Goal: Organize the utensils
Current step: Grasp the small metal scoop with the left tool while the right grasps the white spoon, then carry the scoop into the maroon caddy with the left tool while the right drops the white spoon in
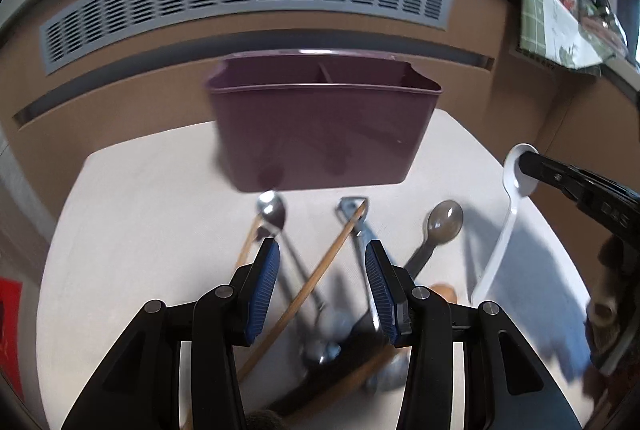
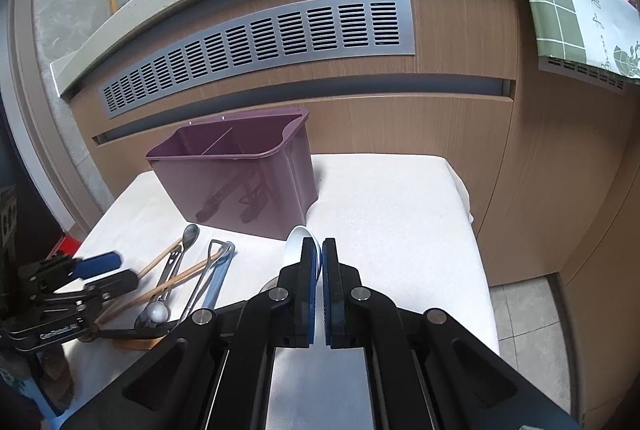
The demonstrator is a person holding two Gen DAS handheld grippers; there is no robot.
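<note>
1. Now the right gripper [image 2: 319, 250] is pinching the white spoon [image 1: 516, 174] at its bowl, jaws nearly together, lifting it off the worktop [image 2: 400, 198].
2. The left gripper [image 1: 320, 258] is hovering, jaws spread, over loose utensils [image 1: 316, 270].
3. The purple caddy [image 2: 240, 174] is standing behind them, its divided compartments showing no contents.

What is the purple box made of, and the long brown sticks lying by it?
The purple box looks like glossy plastic: its front mirrors the utensils. The long brown sticks seem to be wood or bamboo chopsticks: matt, tan, slim. Neither is certain from looks alone.
</note>
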